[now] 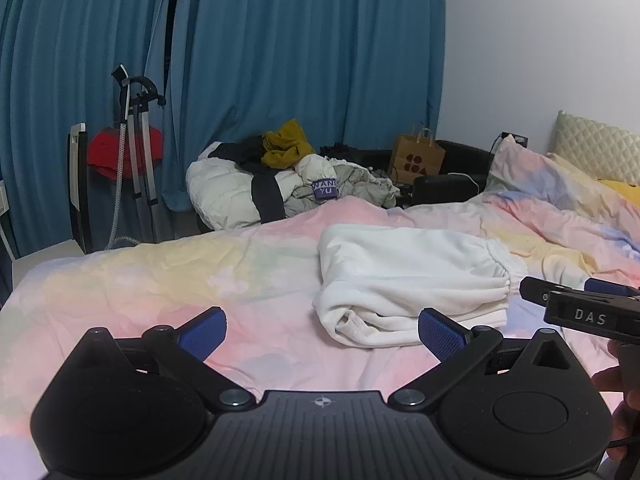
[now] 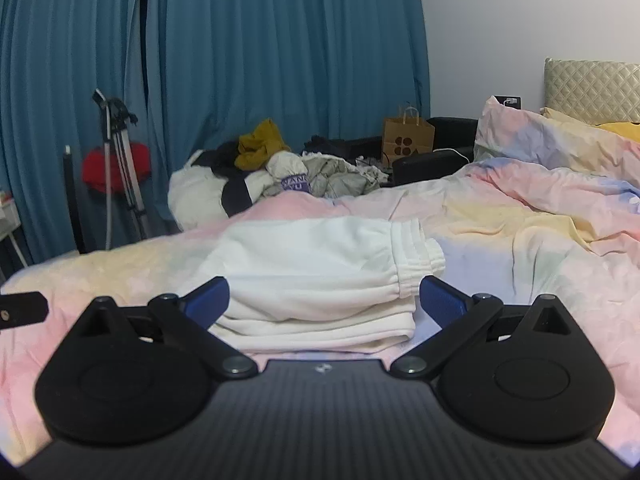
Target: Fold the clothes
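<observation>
Curtains (image 1: 280, 60) of teal blue fill the upper left and centre of both views, with a bare white wall (image 1: 540, 40) taking the upper right. Below them the pastel duvet (image 1: 180, 280) spreads across the whole middle of the frame, pink, yellow and lilac, rumpled toward the right. On it sits the task's piece: folded white sweatpants (image 1: 404, 276), right of centre in the left wrist view, elastic cuff to the right, stacked in layers.

Left gripper (image 1: 322, 332) hovers low over the duvet at bottom centre, jaws spread wide, nothing between the blue pads, the garment just ahead and right of it. Right gripper (image 2: 324, 304) is released too, jaws apart, the sweatpants' near edge lying between its pads (image 2: 440, 300) in that view; whether they touch the cloth I cannot tell.

Behind the bed, a heap of clothes (image 1: 280, 176) with a mustard garment (image 1: 286, 146) on top. A brown paper bag (image 1: 418, 158) stands right of it, a garment steamer (image 1: 136, 140) at left, a quilted headboard (image 1: 600, 148) at far right.
</observation>
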